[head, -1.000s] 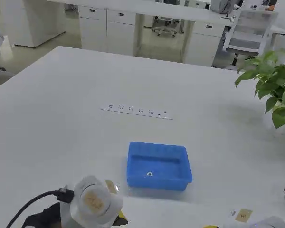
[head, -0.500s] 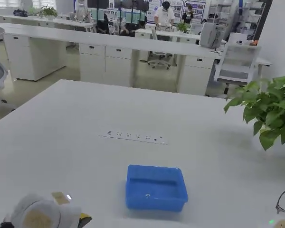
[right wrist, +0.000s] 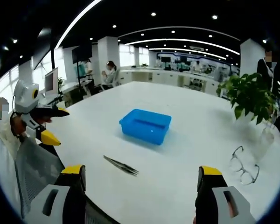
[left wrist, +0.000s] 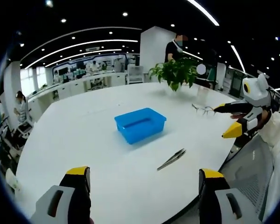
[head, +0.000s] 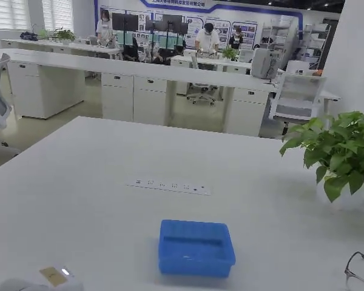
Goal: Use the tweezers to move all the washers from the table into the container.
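Left claw [left wrist: 143, 172], right claw [right wrist: 141, 170] — agape

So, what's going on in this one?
A person holds two grippers back at the near edge of a white table, both open and empty: the left gripper and the right gripper. The tweezers lie untouched on the table, between the grippers and the blue container. Washers are too small to make out.

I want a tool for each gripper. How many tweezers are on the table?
1. The tweezers lie flat on the white table, between the blue container and the table's near edge, apart from the container. Another pair could lie outside these views.
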A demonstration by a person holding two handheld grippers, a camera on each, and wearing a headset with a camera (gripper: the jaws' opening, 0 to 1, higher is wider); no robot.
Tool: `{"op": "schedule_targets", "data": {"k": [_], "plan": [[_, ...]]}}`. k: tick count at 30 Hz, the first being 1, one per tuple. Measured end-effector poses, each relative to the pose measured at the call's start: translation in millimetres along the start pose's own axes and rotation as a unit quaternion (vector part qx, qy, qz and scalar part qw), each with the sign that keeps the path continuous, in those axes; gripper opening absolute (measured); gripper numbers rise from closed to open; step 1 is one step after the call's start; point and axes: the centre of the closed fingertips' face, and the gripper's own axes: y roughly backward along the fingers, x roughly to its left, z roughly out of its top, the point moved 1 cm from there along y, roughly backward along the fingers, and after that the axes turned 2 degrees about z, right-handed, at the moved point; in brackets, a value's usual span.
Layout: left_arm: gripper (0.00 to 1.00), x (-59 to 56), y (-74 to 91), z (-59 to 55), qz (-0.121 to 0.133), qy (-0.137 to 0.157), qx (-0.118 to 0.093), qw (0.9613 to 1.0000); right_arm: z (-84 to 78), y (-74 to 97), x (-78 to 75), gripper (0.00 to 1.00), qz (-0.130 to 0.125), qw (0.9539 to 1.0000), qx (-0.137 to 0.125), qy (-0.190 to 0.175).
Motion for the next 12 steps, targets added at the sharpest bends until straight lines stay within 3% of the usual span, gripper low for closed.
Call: {"op": "schedule_targets", "data": {"k": [12], "plan": [[0.99,2.9,0.1,-3.9,0.012,0.006,0.003,0.9999,-4.1,-0.6,1.5,0.99,0.001,1.0,0.006,-0.001]]}}
